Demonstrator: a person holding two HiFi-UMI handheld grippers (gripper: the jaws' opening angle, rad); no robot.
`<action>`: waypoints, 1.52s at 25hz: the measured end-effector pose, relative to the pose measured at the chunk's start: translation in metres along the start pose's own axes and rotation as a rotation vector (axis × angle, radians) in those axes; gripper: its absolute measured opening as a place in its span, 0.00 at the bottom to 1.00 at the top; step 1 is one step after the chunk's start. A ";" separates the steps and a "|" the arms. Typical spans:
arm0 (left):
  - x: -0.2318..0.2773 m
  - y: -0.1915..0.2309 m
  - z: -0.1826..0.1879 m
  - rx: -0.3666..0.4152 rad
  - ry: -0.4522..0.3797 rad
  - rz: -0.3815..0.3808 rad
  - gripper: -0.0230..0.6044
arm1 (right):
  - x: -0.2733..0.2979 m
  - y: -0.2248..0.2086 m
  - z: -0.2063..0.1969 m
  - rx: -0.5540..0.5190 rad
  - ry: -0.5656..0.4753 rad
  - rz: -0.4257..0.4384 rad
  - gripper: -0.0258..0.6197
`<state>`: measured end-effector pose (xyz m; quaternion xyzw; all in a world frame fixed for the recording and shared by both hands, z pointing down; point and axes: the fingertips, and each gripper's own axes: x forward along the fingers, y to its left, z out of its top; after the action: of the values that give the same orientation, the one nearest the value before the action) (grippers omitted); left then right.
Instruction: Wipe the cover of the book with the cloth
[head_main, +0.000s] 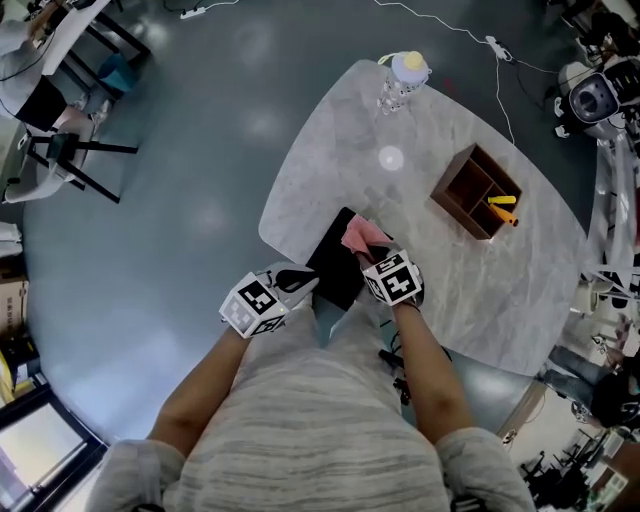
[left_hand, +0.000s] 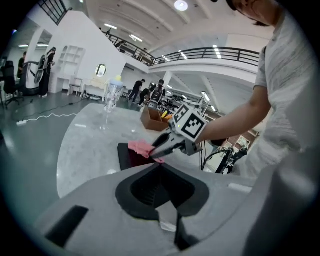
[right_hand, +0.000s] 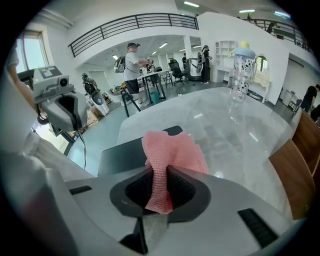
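Observation:
A black book (head_main: 333, 268) lies at the near edge of the marble table (head_main: 450, 270). On its cover rests a pink cloth (head_main: 362, 234), and my right gripper (head_main: 365, 256) is shut on it. In the right gripper view the cloth (right_hand: 169, 154) is pinched between the jaws and spreads out over the book (right_hand: 124, 153). My left gripper (head_main: 303, 280) sits just left of the book's near corner, shut and empty. The left gripper view shows the book (left_hand: 129, 156), the cloth (left_hand: 141, 147) and the right gripper (left_hand: 161, 148) ahead of my left gripper (left_hand: 160, 170).
A clear bottle with a pale cap (head_main: 404, 78) stands at the table's far end. A wooden organiser (head_main: 476, 190) holding yellow and orange items sits to the right. Chairs and desks (head_main: 60, 150) stand on the grey floor to the left; people stand far off.

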<state>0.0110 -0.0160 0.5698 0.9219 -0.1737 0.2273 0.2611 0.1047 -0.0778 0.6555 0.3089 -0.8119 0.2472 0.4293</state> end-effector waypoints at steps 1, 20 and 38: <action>0.002 0.003 -0.010 -0.021 0.030 0.009 0.07 | 0.001 -0.003 0.003 -0.009 0.002 0.000 0.13; 0.030 0.046 -0.103 -0.489 0.267 0.054 0.39 | 0.021 0.002 0.040 -0.106 -0.002 0.067 0.13; 0.030 0.042 -0.091 -0.569 0.210 -0.127 0.21 | -0.024 0.009 0.072 -0.077 -0.153 0.056 0.13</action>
<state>-0.0125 -0.0044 0.6713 0.7924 -0.1443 0.2467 0.5390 0.0704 -0.1125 0.5970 0.2873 -0.8596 0.2036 0.3703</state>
